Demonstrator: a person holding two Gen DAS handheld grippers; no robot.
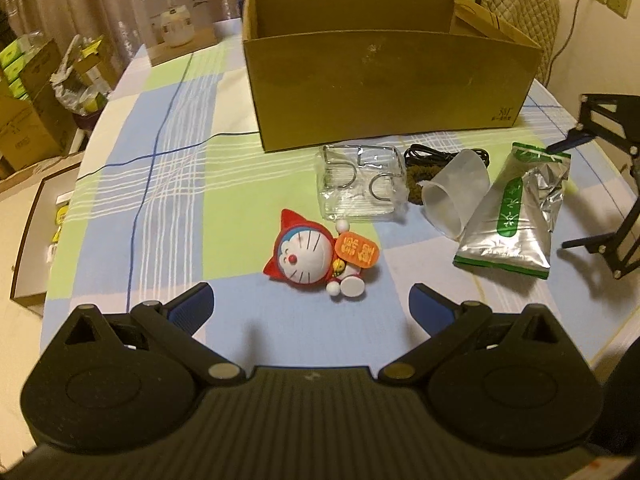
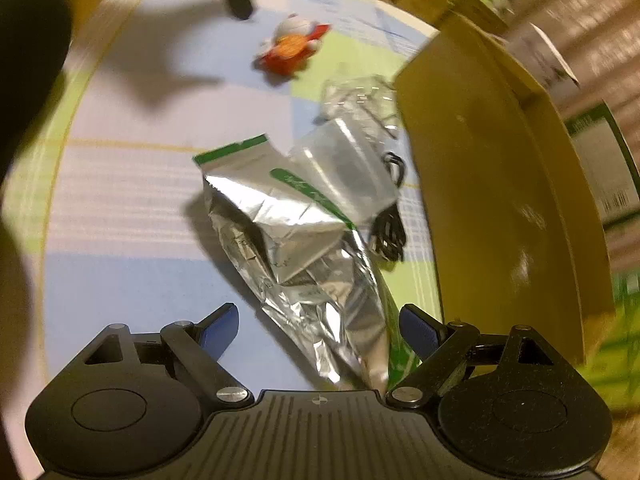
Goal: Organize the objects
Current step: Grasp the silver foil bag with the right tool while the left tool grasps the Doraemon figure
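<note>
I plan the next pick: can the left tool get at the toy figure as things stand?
Probably yes: the left tool is open, the toy figure lies apart from the other things, with only bare tablecloth between.

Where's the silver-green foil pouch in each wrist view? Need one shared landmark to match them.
Left wrist view: foil pouch at right of centre, lying flat on the checked cloth, with the clear plastic cup at its left edge.
Right wrist view: foil pouch fills the centre, running down between the open right tongs.
Shared landmark: cardboard box, just beyond the pouch.
</note>
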